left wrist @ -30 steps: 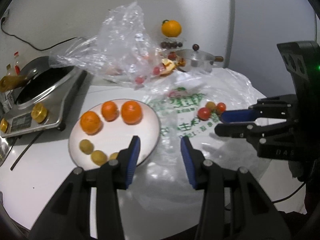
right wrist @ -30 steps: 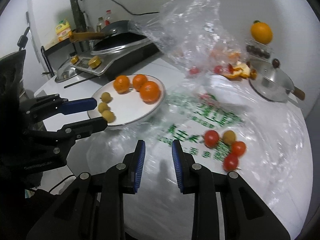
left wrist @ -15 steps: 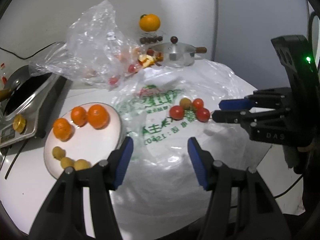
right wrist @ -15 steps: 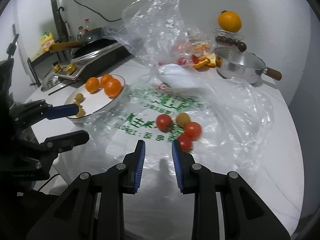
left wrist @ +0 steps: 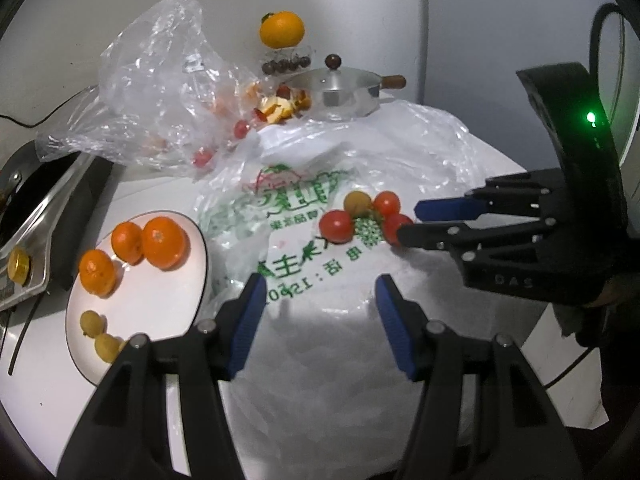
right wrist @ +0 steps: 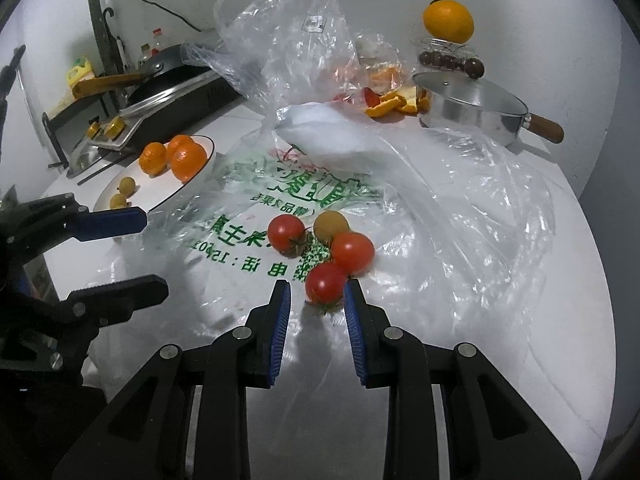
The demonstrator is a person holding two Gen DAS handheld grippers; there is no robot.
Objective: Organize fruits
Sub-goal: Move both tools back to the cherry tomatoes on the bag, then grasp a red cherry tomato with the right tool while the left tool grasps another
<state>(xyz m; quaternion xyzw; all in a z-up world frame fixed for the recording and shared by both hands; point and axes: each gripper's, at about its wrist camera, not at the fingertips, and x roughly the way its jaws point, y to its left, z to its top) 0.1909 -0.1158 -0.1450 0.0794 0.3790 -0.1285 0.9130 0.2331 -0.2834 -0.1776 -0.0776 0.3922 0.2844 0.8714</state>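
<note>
Three red cherry tomatoes (right wrist: 286, 232) and a yellowish one (right wrist: 330, 224) lie on a flat plastic bag with green print (left wrist: 300, 200). My right gripper (right wrist: 316, 286) is nearly closed, with a narrow gap and nothing gripped; the nearest tomato (right wrist: 326, 282) sits right at its fingertips. In the left wrist view the right gripper (left wrist: 408, 222) reaches in from the right to the tomato cluster (left wrist: 337, 226). My left gripper (left wrist: 320, 284) is open and empty above the bag, right of the white plate (left wrist: 152, 300). The plate holds three oranges (left wrist: 164, 242) and small yellow fruits (left wrist: 93, 322).
A crumpled clear bag (left wrist: 160, 92) with fruit and peels (left wrist: 276, 106) stands behind. A lidded steel pot (left wrist: 344, 88) and an orange on a glass jar (left wrist: 282, 29) are at the back wall. An induction cooker with a pan (left wrist: 36, 200) is far left.
Both grippers moved right toward the tomatoes, which now lie closer. The left jaws widened. The plate slid to the left of the left view.
</note>
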